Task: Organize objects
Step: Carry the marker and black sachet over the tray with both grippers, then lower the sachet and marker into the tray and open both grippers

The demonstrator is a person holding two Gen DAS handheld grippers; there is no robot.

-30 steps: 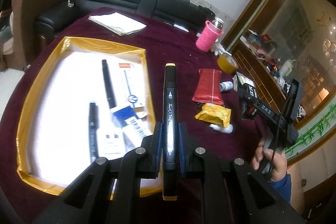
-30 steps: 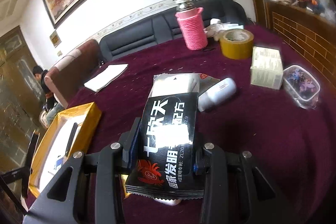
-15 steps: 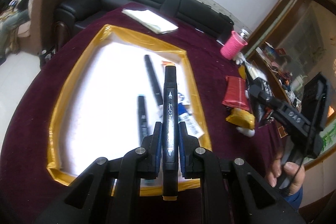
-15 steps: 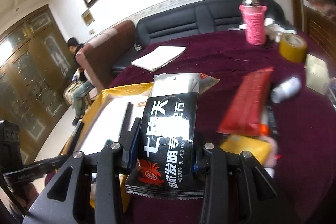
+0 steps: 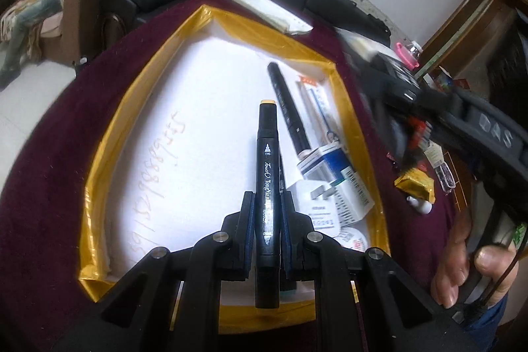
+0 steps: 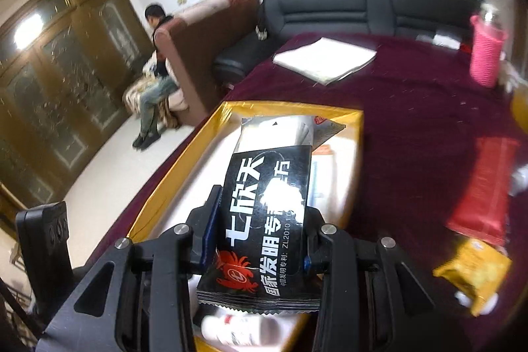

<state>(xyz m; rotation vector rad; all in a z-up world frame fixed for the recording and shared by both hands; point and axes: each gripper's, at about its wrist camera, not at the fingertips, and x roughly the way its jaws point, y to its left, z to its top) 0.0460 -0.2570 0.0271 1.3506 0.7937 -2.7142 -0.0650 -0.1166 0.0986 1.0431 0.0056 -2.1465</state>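
Note:
My left gripper [image 5: 267, 213] is shut on a black marker [image 5: 266, 160] with a yellow cap end, held over the white floor of the gold-rimmed box [image 5: 99, 154]. In the box lie another black marker [image 5: 288, 109], a packaged pen [image 5: 321, 112] and blue-white cartons [image 5: 343, 177]. My right gripper [image 6: 259, 230] is shut on a black snack packet [image 6: 264, 216] with white Chinese lettering and a red crab, held above the box's [image 6: 184, 150] near right side. The right gripper also shows in the left wrist view [image 5: 396, 88], blurred, over the box's right rim.
On the maroon tablecloth [image 6: 412, 108] lie a red packet [image 6: 485, 190], a yellow packet [image 6: 472, 269], a white paper stack [image 6: 325, 58] and a pink-sleeved bottle [image 6: 486, 55]. A black sofa [image 6: 346, 9] stands behind the table. A person [image 6: 155, 68] sits at far left.
Both grippers have swung left toward the box. The left marker now hangs over the box interior, and the right gripper with the black packet has come over the box's right side.

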